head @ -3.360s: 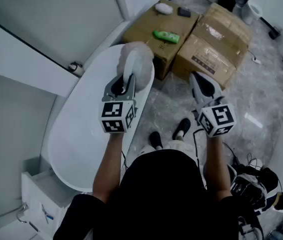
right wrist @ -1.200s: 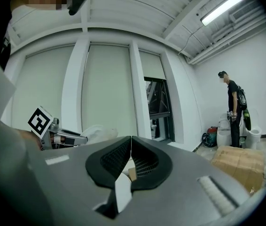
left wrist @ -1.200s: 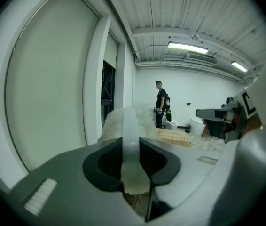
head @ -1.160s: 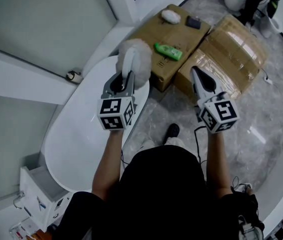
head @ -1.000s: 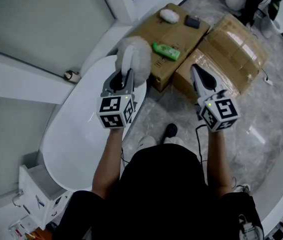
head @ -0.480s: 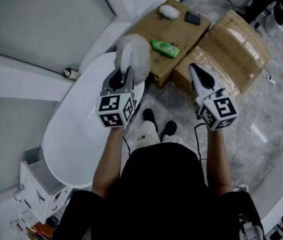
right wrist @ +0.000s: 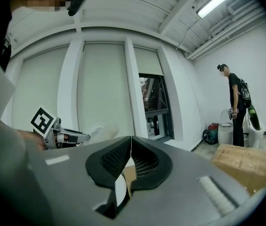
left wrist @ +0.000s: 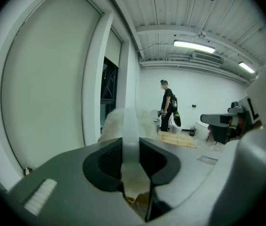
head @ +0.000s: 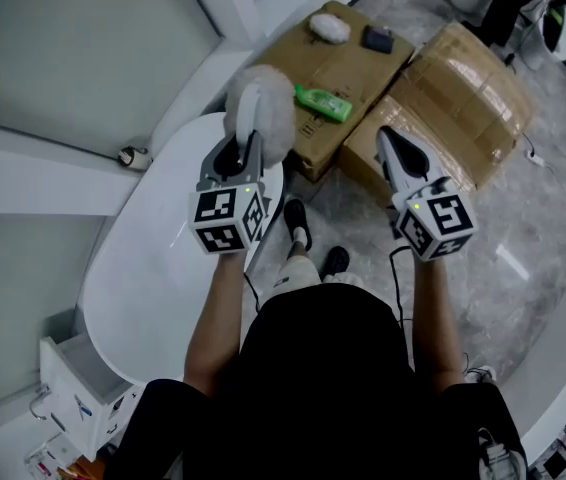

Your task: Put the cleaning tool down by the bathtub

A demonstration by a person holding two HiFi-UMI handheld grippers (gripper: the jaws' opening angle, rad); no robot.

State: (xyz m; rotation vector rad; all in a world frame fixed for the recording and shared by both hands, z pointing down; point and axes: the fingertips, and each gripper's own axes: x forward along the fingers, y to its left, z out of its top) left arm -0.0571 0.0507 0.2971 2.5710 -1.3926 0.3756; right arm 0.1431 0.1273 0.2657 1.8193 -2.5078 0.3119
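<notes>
The cleaning tool is a fluffy white duster (head: pixel 260 108) with a flat white handle (left wrist: pixel 129 135). My left gripper (head: pixel 247 140) is shut on that handle and holds the fluffy head (left wrist: pixel 115 122) up, over the far end of the white oval bathtub (head: pixel 138 288). In the left gripper view the handle stands upright between the two black pads. My right gripper (head: pixel 387 140) is shut and empty, level with the left one, above the marble floor by the boxes. From the right gripper view (right wrist: pixel 131 147) the left gripper (right wrist: pixel 53 132) and the duster (right wrist: pixel 97 127) show at the left.
Two cardboard boxes (head: pixel 338 53) (head: pixel 458 83) stand on the floor just past the tub's end. The nearer one bears a green bottle (head: pixel 323 102), a white fluffy pad (head: pixel 329 26) and a dark item (head: pixel 377 38). A person (right wrist: pixel 236 105) stands far off. A white cabinet (head: pixel 83 398) is at the tub's near end.
The person holding the grippers has taken a step: the feet now show nearer the tub's side. Both grippers keep their pose, the duster still held in the left one.
</notes>
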